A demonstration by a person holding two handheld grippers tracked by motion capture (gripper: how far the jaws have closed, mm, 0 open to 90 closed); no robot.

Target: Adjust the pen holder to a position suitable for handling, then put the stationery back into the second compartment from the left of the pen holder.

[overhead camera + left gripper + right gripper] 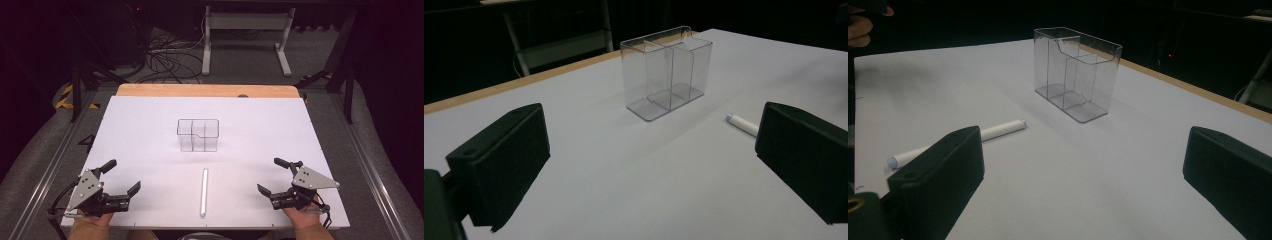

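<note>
White table, one clear organizer, one white tube

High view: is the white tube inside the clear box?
No. The tube lies flat on the table, nearer the person than the box, between the two grippers.

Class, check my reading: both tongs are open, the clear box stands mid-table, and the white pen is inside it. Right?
Not quite. The pen lies on the table in front of the box, not inside it; the high view shows this. The rest holds.
</note>
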